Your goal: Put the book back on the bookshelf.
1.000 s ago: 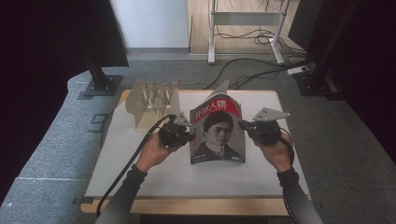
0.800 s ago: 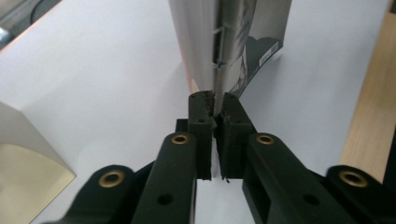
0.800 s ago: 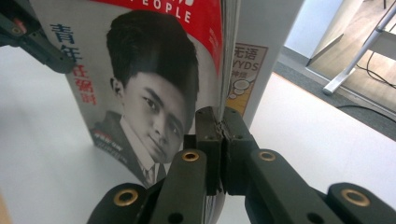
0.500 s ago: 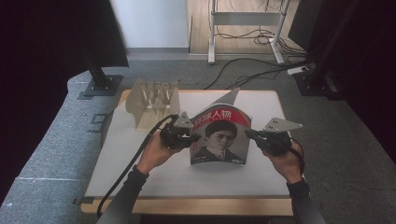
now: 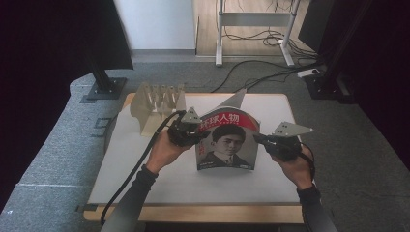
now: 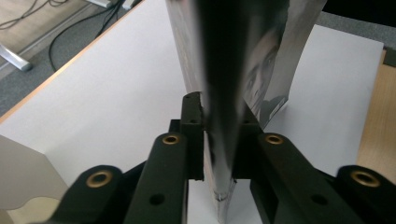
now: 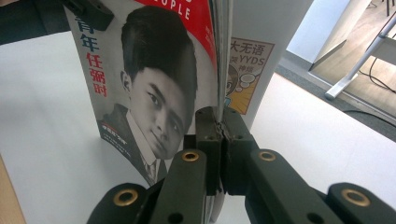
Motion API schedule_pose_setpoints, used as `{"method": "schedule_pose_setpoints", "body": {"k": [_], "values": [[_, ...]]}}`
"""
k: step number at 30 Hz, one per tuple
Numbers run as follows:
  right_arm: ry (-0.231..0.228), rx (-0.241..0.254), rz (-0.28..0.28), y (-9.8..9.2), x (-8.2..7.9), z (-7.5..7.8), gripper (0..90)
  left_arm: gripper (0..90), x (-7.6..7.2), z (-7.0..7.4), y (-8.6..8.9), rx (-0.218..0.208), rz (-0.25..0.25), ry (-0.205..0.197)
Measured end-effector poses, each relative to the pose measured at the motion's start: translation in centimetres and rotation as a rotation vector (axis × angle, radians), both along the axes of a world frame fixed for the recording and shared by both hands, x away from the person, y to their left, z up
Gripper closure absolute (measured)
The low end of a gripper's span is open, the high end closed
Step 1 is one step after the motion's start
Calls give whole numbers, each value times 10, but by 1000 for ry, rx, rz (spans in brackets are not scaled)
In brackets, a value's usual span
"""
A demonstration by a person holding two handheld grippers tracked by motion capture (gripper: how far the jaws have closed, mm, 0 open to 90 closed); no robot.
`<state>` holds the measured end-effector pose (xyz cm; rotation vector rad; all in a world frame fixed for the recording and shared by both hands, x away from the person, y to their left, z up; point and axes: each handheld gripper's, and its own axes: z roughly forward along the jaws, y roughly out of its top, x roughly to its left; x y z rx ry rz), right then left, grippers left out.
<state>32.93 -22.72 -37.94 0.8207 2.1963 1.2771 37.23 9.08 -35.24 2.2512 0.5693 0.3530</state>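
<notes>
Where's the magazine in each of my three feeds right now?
High view: magazine stands mid-table between the two tools.
Left gripper view: edge-on at centre, clamped between the jaws.
Right gripper view: cover at upper left, edge pinched between the jaws.
Shared landmark: the white table.

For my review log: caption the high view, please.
Left hand-held gripper and right hand-held gripper clamp a bowed magazine upright on the white table.
</notes>
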Motion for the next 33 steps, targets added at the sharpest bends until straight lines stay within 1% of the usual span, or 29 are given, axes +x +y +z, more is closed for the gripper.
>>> {"method": "schedule_pose_setpoints", "body": {"k": [3,7,8,10,13,16,19,21,24,28,33], "values": [[-1,0,3,-1,0,0,867,834,1,1,0,-3,-3,15],[1,5,6,-2,2,-1,858,858,2,1,2,-10,-10,21],[5,4,7,-3,2,-1,850,862,2,0,2,-12,-16,15],[11,-7,-4,-4,2,-3,813,866,3,0,3,-19,-22,17],[25,-14,-19,-8,4,-7,725,868,3,0,4,-32,-24,11],[37,-13,-37,-12,5,-15,650,869,3,2,7,-31,-20,13],[53,0,-52,-15,6,-24,585,869,4,4,11,-37,-13,24],[62,8,-63,-17,7,-32,546,870,3,5,15,-37,-5,24],[68,5,-70,-19,8,-41,483,870,3,6,21,-38,10,28],[82,-7,-75,-20,9,-53,411,870,3,7,33,-56,26,37],[100,-5,-93,-21,10,-68,335,871,0,12,45,-62,46,34]]}}
